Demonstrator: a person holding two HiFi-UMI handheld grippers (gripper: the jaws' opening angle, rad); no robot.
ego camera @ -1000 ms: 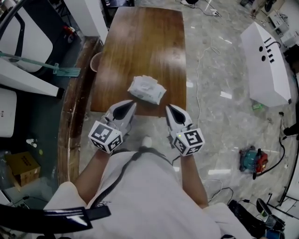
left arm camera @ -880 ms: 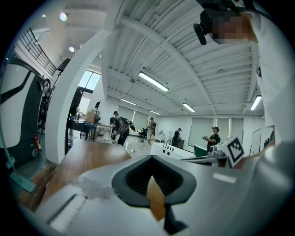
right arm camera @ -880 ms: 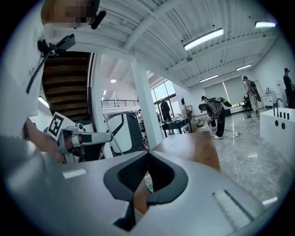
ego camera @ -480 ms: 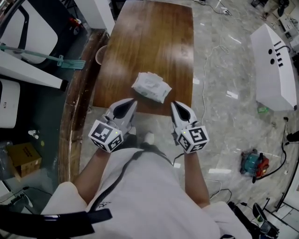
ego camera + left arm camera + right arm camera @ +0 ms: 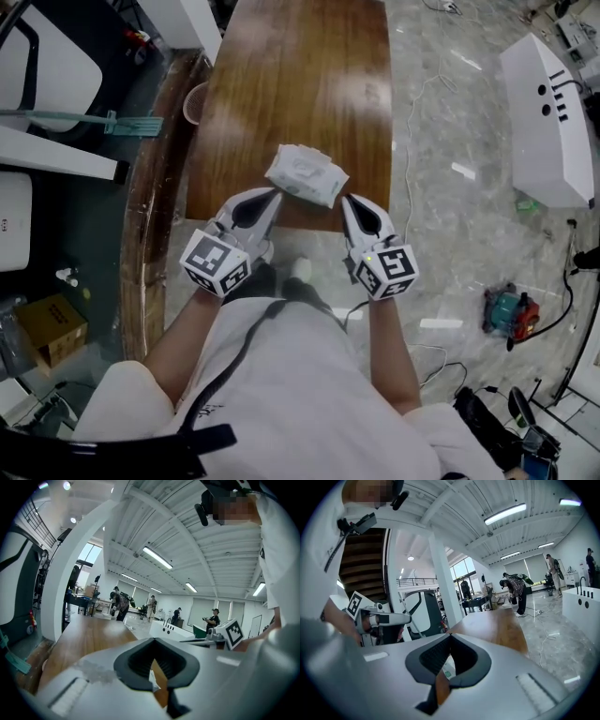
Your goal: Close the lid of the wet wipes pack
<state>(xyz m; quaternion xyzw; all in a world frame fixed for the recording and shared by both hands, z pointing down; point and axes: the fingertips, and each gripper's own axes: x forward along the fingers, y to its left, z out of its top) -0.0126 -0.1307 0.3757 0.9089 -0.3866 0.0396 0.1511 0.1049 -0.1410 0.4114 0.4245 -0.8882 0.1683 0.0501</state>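
**Closer to the wet wipes pack on both sides**

Shifted forward since a second ago: left tool (image 5: 274, 194) and right tool (image 5: 346, 200), then a little short of the wet wipes pack (image 5: 307, 175), now flanking it over the near edge of the desk (image 5: 291, 75). Left tip just beside the pack's near left corner, contact not clear. Right tip just beside its right end.

Both tools pinched fully together, tips meeting, nothing gripped. Behind each pair of tips a dark-lined teardrop gap, with a sliver of white pack and brown wood showing through in each gripper view.

Pack: soft, white, crinkled wrapper, roughly rectangular, lying flat and skewed near the desk's front edge, with a paler patch on top. Too small to tell whether the lid is up or down.

Desk: long, glossy brown wood, streaky grain, bright reflections, far end cut off at the frame's top.

Polished grey stone-look floor (image 5: 441, 244), with a thin white cable (image 5: 410, 122) trailing across it. Pale round bucket (image 5: 194, 101) at the desk's left edge, partly hidden, contents unseen. Cardboard box (image 5: 47, 330) at lower left, contents not made out.

White marker cube (image 5: 214, 263) with black squares on each tool, hands hidden behind. White shirt (image 5: 291, 394) filling the lower frame.
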